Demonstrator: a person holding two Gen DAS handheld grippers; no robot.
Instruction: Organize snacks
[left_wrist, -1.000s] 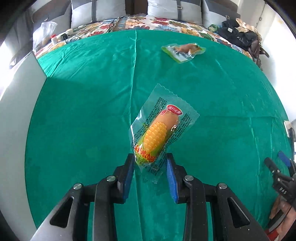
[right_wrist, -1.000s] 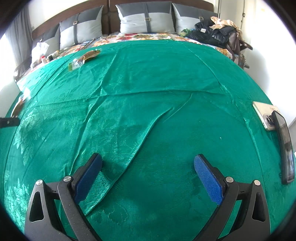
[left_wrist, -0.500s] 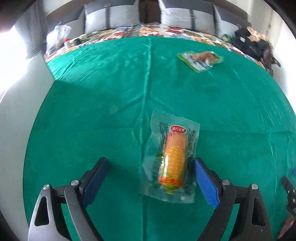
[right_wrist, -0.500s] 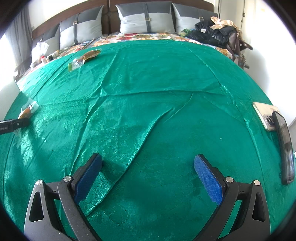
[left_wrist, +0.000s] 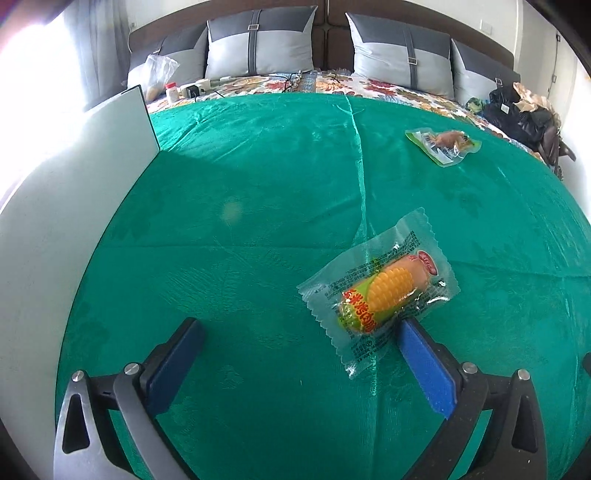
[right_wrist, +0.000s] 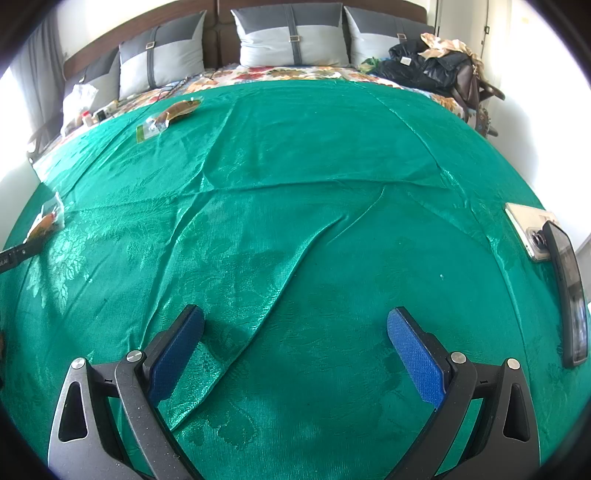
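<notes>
Lying flat, the corn snack packet (left_wrist: 380, 291) touches the wide-spread left gripper's (left_wrist: 299, 328) right finger; right gripper (right_wrist: 295, 325) gapes empty.

Wide-open right gripper (right_wrist: 295, 332) above wrinkled shiny green cloth (right_wrist: 295, 166); brown snack packet (right_wrist: 170, 116) upper left; black phone (right_wrist: 567, 291) right edge.

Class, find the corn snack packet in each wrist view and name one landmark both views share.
Left wrist view: the corn snack packet lies right of centre on the green cloth, by the right pad of the open left tool.
Right wrist view: far left edge, small and partly cut off.
Shared landmark: the brown snack packet.
</notes>
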